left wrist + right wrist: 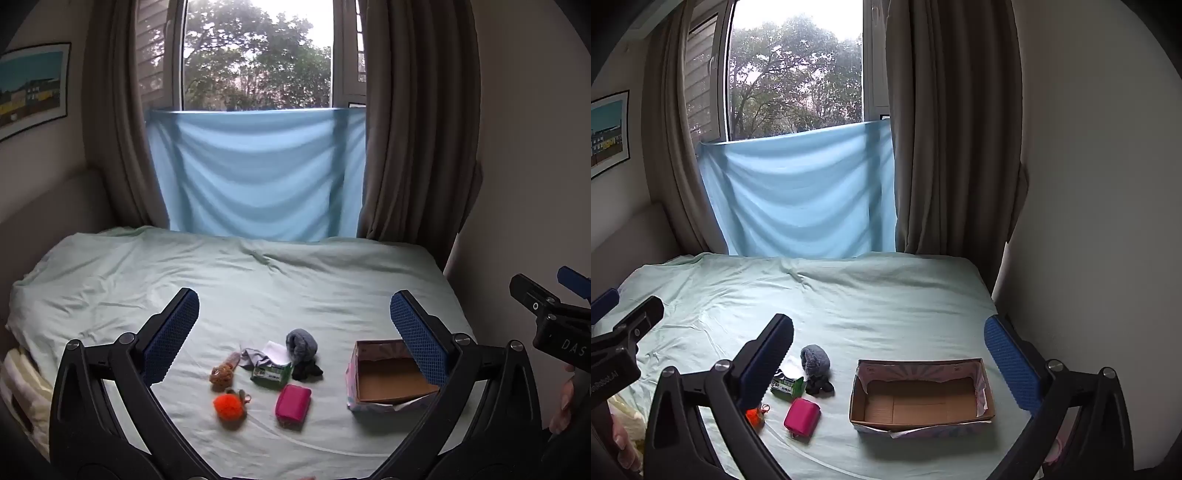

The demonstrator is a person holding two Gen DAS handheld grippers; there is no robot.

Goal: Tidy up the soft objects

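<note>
Both tongs, left tongs point(294, 325) and right tongs point(889, 350), hang spread wide above the bed point(258, 280), grasping nothing. Low in the left view's centre lie a pink pouch point(293, 406), orange pompom point(229, 405), green tissue pack point(271, 373) and grey sock roll point(301, 345). Right of them sits an empty cardboard box point(960, 417).

pale green sheet point(258, 280) wrinkled over bed. light blue cloth point(255, 173) hung across lower window point(255, 55), trees outside. brown curtains point(406, 129) either side. framed picture point(33, 88) on left wall.
</note>
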